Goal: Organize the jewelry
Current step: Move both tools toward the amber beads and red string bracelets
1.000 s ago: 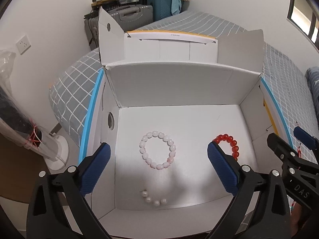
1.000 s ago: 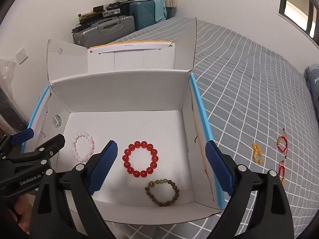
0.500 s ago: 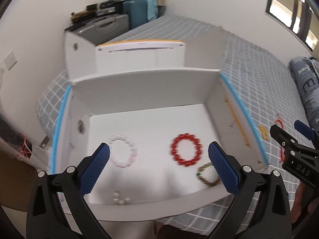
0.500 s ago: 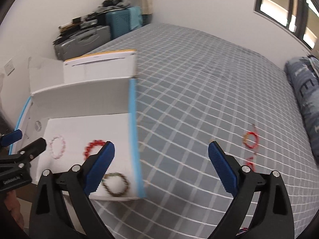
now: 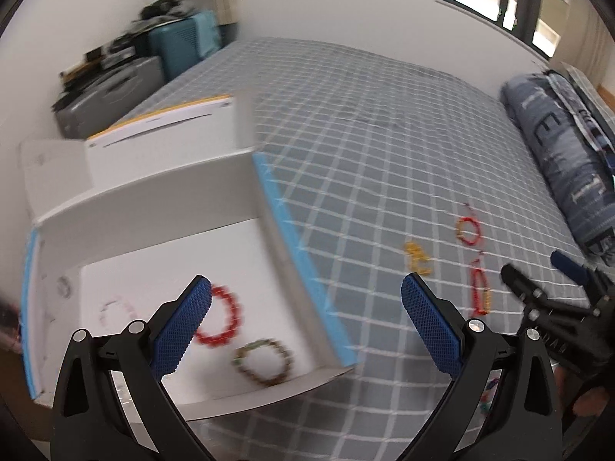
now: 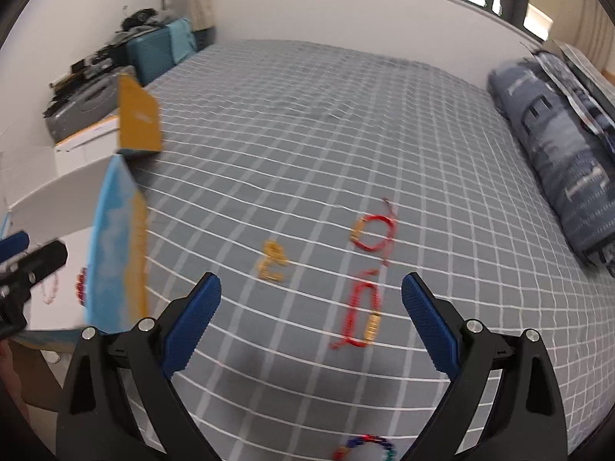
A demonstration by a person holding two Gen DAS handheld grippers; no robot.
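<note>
The white cardboard box (image 5: 153, 207) sits on the bed at the left. It holds a pink bead bracelet (image 5: 117, 309), a red bead bracelet (image 5: 221, 317) and a brown bead bracelet (image 5: 263, 361). On the grey checked bedspread lie a yellow chain (image 6: 273, 261), a red string bracelet (image 6: 374, 230), a second red string bracelet (image 6: 363, 317) and a multicoloured bead bracelet (image 6: 363, 449). My left gripper (image 5: 305, 319) is open and empty above the box's right wall. My right gripper (image 6: 309, 311) is open and empty above the loose pieces.
A rolled blue quilt (image 6: 557, 130) lies along the bed's right side. Suitcases (image 5: 127, 77) are stacked at the far left against the wall. The box's blue-edged right wall (image 6: 115, 246) stands beside my right gripper.
Both grippers have swung to the right, away from over the box and toward the loose bracelets on the bedspread. Both stay open and empty.
</note>
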